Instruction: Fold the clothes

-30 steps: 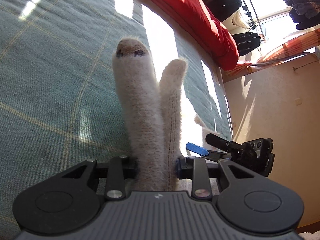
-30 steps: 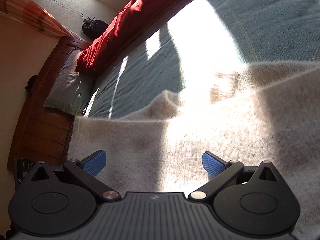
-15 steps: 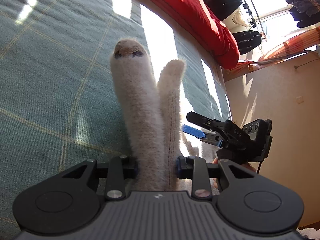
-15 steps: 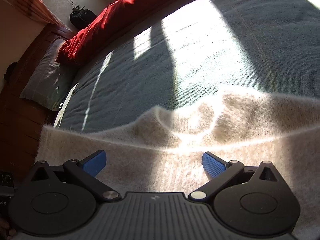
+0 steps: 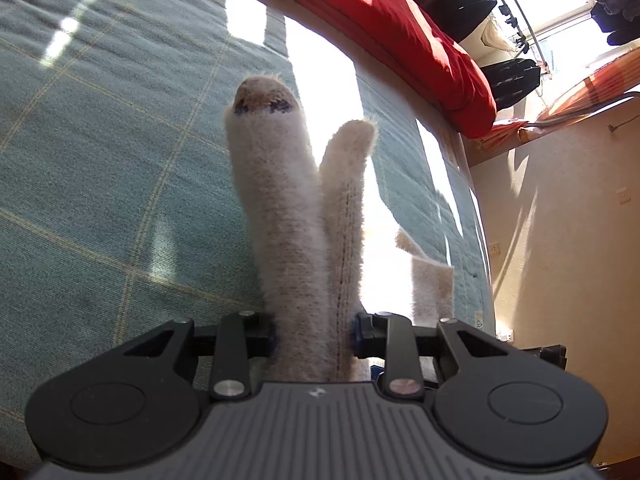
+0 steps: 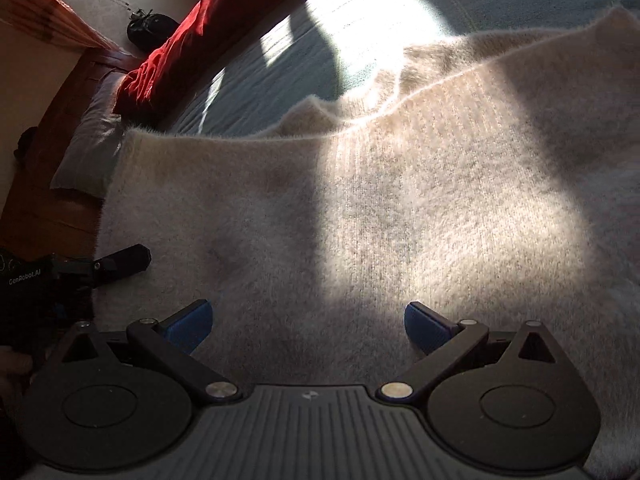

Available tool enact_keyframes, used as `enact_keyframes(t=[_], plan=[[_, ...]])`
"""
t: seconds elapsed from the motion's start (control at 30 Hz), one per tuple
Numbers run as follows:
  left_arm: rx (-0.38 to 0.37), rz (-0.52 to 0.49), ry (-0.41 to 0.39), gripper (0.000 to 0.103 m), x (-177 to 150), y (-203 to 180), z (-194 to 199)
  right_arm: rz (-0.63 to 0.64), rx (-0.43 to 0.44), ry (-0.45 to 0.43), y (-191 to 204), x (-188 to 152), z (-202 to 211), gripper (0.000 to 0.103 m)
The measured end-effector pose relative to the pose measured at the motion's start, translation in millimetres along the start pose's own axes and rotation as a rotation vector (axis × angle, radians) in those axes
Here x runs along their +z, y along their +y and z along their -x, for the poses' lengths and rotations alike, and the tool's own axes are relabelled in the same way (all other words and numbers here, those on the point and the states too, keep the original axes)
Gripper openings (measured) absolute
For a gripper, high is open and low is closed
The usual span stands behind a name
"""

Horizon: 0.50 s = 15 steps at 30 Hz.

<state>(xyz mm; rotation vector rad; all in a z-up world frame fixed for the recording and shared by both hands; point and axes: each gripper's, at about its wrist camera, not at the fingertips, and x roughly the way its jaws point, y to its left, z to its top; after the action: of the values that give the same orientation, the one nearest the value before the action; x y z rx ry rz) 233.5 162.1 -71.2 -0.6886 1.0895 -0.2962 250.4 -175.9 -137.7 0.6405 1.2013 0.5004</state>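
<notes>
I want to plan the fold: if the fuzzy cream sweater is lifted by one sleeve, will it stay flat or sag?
Probably sag: the sweater already ripples along its far edge. The left gripper bunches its fabric easily. The fuzzy knit looks grippy.

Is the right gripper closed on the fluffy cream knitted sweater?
No, the right gripper stands wide open above the fluffy cream knitted sweater, its blue pads apart.

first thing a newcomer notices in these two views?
In the left wrist view, the left gripper is shut on a bunch of fuzzy cream sweater that sticks up mid-frame over the green bedspread. In the right wrist view the same knit fills most of the frame, with the right gripper open above it. A red duvet runs along the bed's far edge.
</notes>
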Motion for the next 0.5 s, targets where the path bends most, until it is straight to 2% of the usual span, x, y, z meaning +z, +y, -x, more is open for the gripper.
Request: enact_keyframes(t=[0.3,0.4,0.5], plan=[[0.075,-0.082,-0.022,0.030,-11.4,-34.7,3.9,-0.014,-0.028,0.070,-5.5,-54.5,7.9,0.103],[0.084,-0.091,-0.030,0.030,-14.2,-42.3,7.6,-0.026,-0.017,0.038,-6.6,-59.2,22.8,0.103],[0.102,-0.103,-0.030,0.030,-16.2,-52.0,9.6,-0.011,-0.039,-0.035,-6.2,-54.9,46.0,0.103]])
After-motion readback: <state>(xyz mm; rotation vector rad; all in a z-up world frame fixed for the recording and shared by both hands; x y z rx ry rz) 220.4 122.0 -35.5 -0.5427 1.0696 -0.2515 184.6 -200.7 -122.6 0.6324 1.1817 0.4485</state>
